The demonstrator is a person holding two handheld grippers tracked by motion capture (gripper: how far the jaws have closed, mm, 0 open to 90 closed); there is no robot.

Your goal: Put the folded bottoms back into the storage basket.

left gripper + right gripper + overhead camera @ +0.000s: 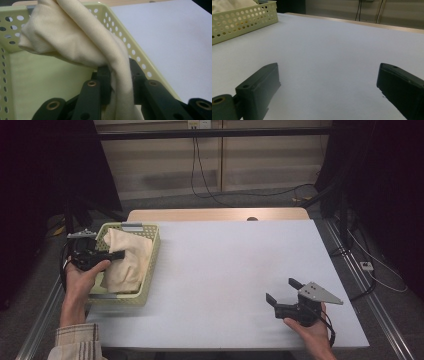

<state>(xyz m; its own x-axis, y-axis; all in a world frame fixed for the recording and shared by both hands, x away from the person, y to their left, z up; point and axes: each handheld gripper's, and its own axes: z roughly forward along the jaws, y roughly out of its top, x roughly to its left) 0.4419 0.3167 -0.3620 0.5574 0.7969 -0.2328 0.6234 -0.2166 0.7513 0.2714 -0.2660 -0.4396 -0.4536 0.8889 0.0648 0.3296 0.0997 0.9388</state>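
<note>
A cream cloth [126, 258] lies bunched in a pale green perforated basket [153, 255] at the table's left. My left gripper [118, 255] reaches into the basket from its left side and is shut on a fold of the cloth [117, 77], which passes between the two black jaws. My right gripper [282, 290] rests low over the white table near the front right, open, with nothing between its jaws. In the right gripper view the basket [242, 20] stands far off at the upper left, with cloth [229, 4] showing above its rim.
The white tabletop [230, 270] stretches bare between the basket and the right gripper. A wooden strip [215, 215] runs along the far edge. Cables [200, 175] hang behind the table, and dark stands flank both sides.
</note>
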